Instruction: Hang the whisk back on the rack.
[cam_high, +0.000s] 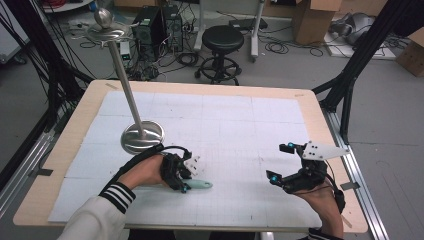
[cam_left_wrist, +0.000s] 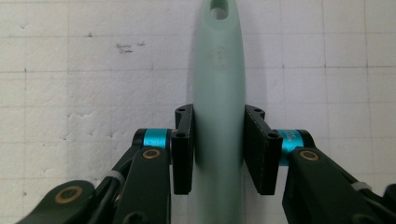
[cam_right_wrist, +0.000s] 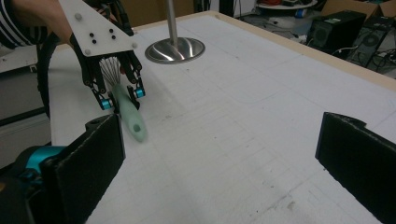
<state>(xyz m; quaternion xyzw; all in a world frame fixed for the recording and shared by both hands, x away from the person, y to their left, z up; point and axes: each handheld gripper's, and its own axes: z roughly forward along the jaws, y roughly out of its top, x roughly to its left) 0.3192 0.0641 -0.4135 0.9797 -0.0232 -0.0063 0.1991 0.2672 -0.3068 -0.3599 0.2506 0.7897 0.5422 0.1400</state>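
- Forearms enter from the near edge of the worktop, which is covered by a white gridded mat.
- Left gripper: near-left zone, low over the mat. Its fingers are clamped on the pale green handle of a whisk, one pad on each side.
- The handle lies along the mat; a hanging hole at its free end points away from the hand. In the right gripper view, thin wire loops show behind the left gripper, under its white three-cornered plate.
- Right gripper: near-right zone, well apart from the whisk. Its fingers are spread wide with nothing between them.
- Steel stand: round base on the mat just beyond the left hand, tilted-looking pole rising to a dish and ball at the top.
- Floor beyond the worktop: black stool, computer towers, cardboard boxes.
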